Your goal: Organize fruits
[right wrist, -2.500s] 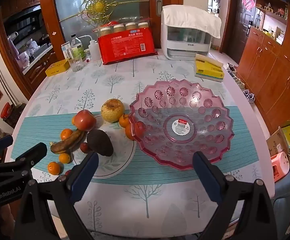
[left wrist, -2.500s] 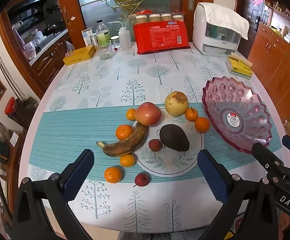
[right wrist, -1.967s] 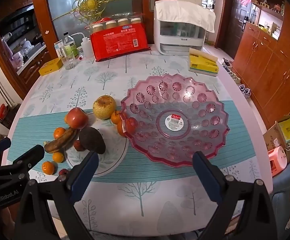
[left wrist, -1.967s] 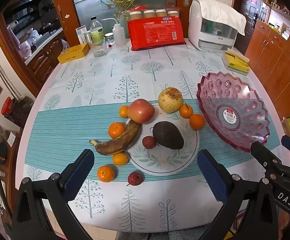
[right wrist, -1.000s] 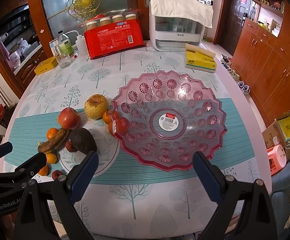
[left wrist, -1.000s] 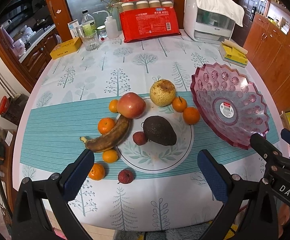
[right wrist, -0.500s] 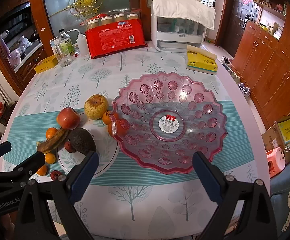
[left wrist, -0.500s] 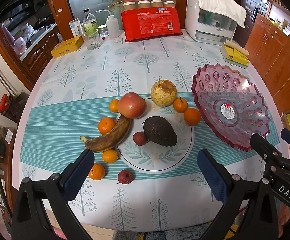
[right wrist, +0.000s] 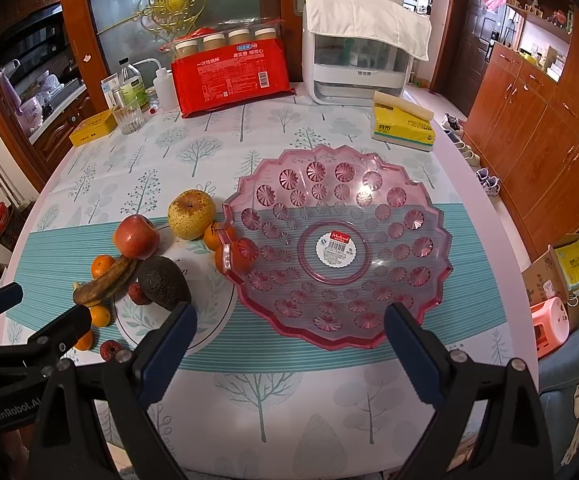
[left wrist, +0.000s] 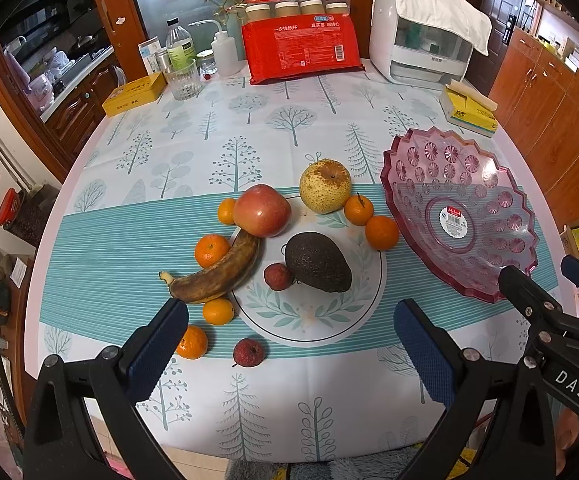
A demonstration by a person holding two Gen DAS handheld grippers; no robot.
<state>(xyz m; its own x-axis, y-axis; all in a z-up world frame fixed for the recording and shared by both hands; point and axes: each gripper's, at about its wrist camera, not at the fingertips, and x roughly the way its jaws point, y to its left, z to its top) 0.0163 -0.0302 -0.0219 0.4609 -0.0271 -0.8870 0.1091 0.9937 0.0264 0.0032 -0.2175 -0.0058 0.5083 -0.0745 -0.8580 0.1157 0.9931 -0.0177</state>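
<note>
A red apple (left wrist: 262, 216), yellow pear (left wrist: 325, 192), dark avocado (left wrist: 316, 262), brown banana (left wrist: 219, 273), two lychees (left wrist: 278, 276) and several small oranges (left wrist: 211, 250) lie on and around a round printed plate pattern (left wrist: 341, 320) on the tablecloth. To their right sits an empty pink scalloped bowl (left wrist: 461, 216), also (right wrist: 337, 248). My left gripper (left wrist: 291, 344) hovers open above the table's near edge, below the fruit. My right gripper (right wrist: 289, 352) hangs open in front of the bowl, holding nothing.
At the table's far side stand a red package (left wrist: 301, 54), white appliance (left wrist: 425, 40), glass (left wrist: 183, 82), bottles (left wrist: 178, 50), a yellow tin (left wrist: 133, 94) and yellow tissue pack (right wrist: 403, 124). Wooden cabinets (right wrist: 537, 120) line the right; a pink stool (right wrist: 549, 326) is on the floor.
Both views have shifted slightly: the grippers drew back and rose a little, then eased forward again. Nothing on the table has moved, and both grippers stay open.
</note>
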